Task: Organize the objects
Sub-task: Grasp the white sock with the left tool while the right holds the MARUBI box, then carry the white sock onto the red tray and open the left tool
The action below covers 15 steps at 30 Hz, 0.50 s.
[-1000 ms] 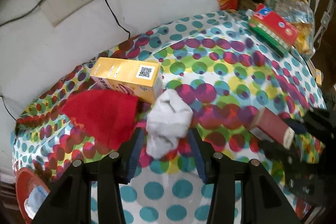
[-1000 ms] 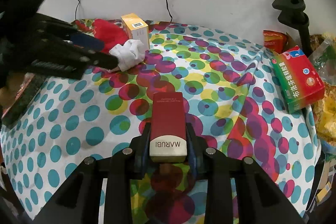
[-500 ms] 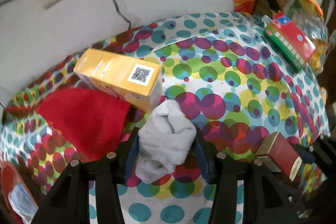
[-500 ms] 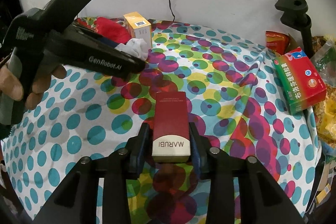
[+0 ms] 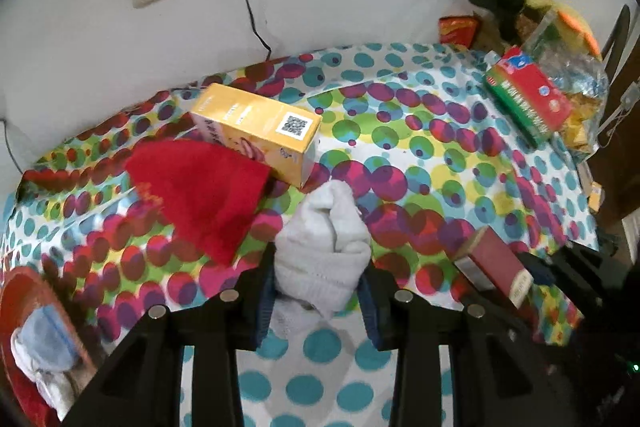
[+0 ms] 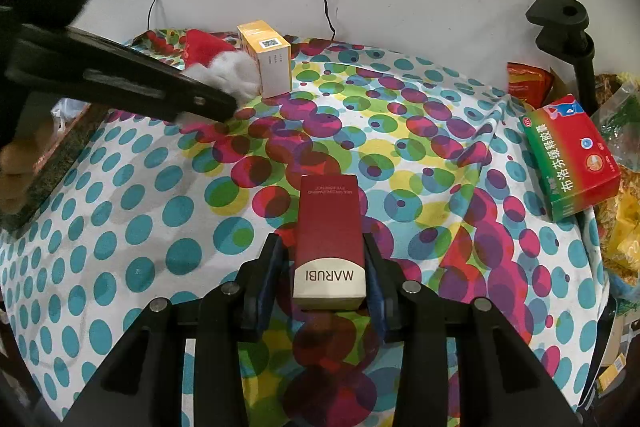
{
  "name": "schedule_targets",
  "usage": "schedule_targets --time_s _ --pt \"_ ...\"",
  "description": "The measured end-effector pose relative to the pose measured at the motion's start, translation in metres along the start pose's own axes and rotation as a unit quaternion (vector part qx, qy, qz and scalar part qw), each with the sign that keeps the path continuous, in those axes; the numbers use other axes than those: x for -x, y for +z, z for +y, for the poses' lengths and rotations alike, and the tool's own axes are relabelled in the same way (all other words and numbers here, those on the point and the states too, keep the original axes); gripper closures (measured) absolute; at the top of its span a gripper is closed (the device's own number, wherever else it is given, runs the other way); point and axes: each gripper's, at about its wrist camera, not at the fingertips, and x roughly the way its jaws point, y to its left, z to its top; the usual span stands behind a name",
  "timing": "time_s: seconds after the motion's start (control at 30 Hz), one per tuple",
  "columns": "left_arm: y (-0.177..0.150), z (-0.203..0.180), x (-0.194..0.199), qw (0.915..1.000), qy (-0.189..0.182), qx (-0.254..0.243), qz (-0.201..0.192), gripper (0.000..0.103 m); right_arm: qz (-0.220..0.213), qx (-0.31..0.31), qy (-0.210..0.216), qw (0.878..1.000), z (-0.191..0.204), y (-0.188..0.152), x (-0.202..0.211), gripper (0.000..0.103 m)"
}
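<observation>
Table [image 6: 120, 211] under a spotted cloth, backed by a wall.

Yellow box [image 5: 260, 131] at the back edge, red cloth [image 5: 200, 195] draped against it. Risk judged: both could be dragged or tipped if the sock is pulled off carelessly.

Maroon box [image 6: 330, 239] near the front edge, clenched between the right gripper [image 6: 326, 275] pads.

Grey sock [image 5: 324, 251], touching the yellow box's corner, squeezed by the left gripper [image 5: 318, 291], whose jaws have just been closing. Soft bundle: it may unroll, trail or slip out.

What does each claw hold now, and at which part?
Left claw: the white sock, by its bunched lower end. Right claw: the red MARUBI box, by its sides near the white end.
</observation>
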Motion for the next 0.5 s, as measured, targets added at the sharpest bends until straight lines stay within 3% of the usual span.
schedule_targets --time_s 0.5 --pt "-0.031 0.054 0.067 0.9989 0.038 0.004 -0.026 0.067 0.000 -0.001 0.000 1.000 0.000 0.001 0.000 0.066"
